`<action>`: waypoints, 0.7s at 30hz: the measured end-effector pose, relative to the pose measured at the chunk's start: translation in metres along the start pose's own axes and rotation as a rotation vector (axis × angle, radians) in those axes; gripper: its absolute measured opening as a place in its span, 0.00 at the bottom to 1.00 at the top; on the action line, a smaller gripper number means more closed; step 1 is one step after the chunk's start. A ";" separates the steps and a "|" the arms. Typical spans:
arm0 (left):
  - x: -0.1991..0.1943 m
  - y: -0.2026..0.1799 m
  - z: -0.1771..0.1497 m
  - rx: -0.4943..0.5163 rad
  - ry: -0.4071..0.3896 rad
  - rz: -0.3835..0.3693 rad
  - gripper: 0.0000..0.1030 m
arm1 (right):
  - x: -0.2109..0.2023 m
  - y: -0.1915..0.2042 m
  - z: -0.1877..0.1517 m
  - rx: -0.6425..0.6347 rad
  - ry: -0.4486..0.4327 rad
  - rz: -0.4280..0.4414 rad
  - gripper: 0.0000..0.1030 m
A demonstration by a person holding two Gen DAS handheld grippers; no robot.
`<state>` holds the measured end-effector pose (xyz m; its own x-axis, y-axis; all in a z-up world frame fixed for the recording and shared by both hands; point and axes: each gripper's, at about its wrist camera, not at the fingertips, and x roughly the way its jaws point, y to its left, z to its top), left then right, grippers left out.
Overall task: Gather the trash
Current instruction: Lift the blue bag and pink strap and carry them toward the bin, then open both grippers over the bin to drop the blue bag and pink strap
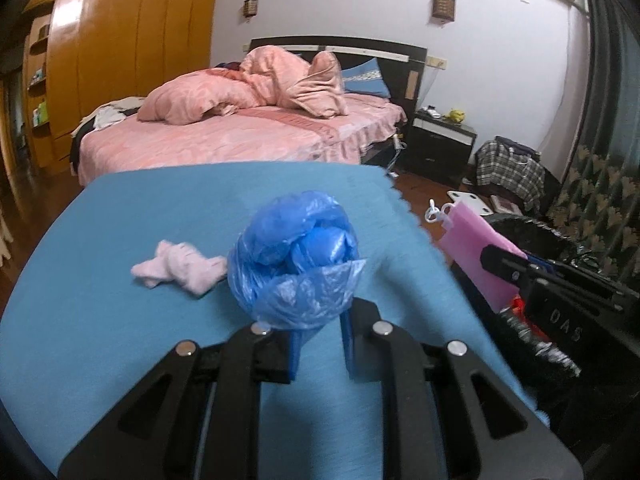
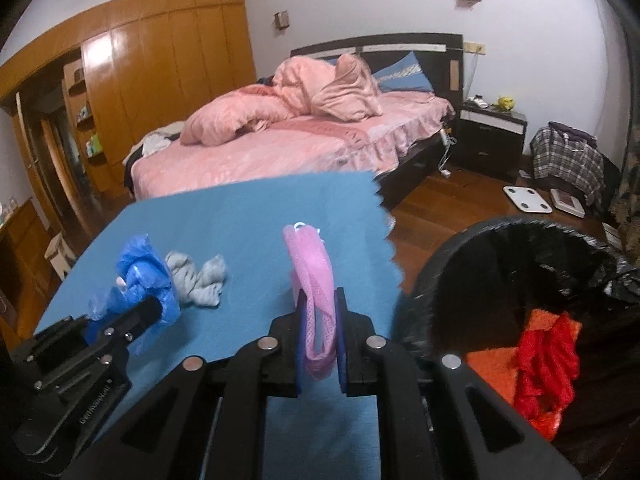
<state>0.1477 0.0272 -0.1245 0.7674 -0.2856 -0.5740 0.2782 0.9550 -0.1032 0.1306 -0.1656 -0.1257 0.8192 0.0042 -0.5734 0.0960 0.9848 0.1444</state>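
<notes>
Grippers both carry trash above the blue cloth (image 1: 120, 320). The left gripper (image 1: 318, 322) is clenched on a crumpled blue plastic bag (image 1: 296, 256), centre of the left wrist view; its fingertips are buried in the plastic. The right gripper (image 2: 320, 312) is clamped on a pink mesh pouch (image 2: 314, 280) — the pouch stands upright between the blue pads, centre of the right wrist view. A crumpled pale rag (image 2: 198, 280) lies on the cloth, just beside the bag. The black-lined trash bin (image 2: 500, 248) sits at lower right, holding red and orange scraps (image 2: 544, 364).
</notes>
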 end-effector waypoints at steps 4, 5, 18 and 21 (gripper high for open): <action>0.004 -0.026 0.009 0.022 -0.013 -0.058 0.15 | -0.014 -0.027 0.010 0.031 -0.035 -0.049 0.12; 0.005 -0.035 0.012 0.031 -0.015 -0.076 0.15 | -0.020 -0.040 0.013 0.044 -0.049 -0.075 0.12; 0.027 -0.150 0.024 0.161 -0.026 -0.292 0.15 | -0.055 -0.149 0.018 0.161 -0.093 -0.292 0.12; 0.034 -0.170 0.025 0.167 -0.016 -0.330 0.15 | -0.060 -0.169 0.016 0.181 -0.096 -0.328 0.12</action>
<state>0.1411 -0.1471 -0.1063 0.6292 -0.5787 -0.5188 0.6020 0.7851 -0.1456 0.0742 -0.3352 -0.1023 0.7766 -0.3310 -0.5361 0.4531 0.8846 0.1103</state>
